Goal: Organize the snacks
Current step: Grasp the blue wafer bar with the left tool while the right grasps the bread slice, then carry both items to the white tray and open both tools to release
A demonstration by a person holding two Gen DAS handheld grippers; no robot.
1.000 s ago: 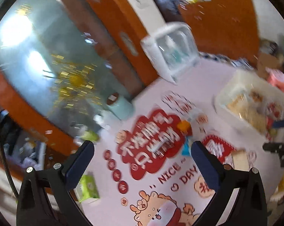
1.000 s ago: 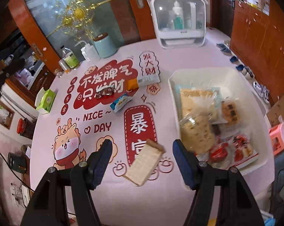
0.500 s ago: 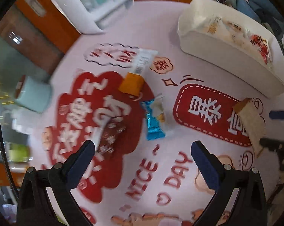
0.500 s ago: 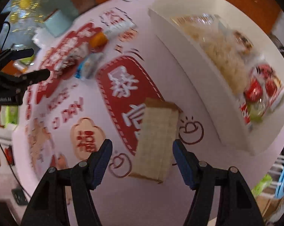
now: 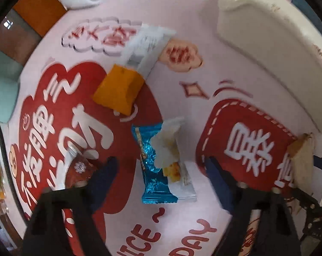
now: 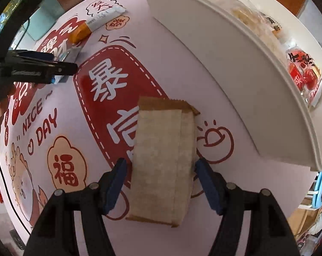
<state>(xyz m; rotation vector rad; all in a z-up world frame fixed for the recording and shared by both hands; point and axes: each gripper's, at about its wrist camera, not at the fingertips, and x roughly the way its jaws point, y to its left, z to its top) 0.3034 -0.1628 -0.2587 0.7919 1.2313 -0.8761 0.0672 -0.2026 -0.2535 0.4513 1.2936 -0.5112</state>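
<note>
snacks lie loose on the pink printed tablecloth (image 5: 203,21) in the left wrist view: a blue foil snack (image 5: 154,170) with a clear-and-white wrapper against its right side sits between the spread fingers of the left gripper (image 5: 161,166), which points straight down at it. its jaws have just been closing, yet the pads are apart from the packet on both sides and touch nothing. a brown packet (image 5: 79,170) lies just beside the left finger, an orange-and-white bar (image 5: 129,72) farther up the cloth, and the cream bin (image 5: 267,38) stands at upper right.

in the right wrist view, the right gripper (image 6: 160,170) straddles a tan wafer pack (image 6: 163,160) lying flat on the cloth, near the bin's (image 6: 235,85) outer wall. the blue pads stand just beside the pack's long edges (contact on either side cannot be told), so the jaws read as open around it. the bin holds bagged snacks (image 6: 257,17), some with red labels. the other gripper shows dark at the left edge.
</note>
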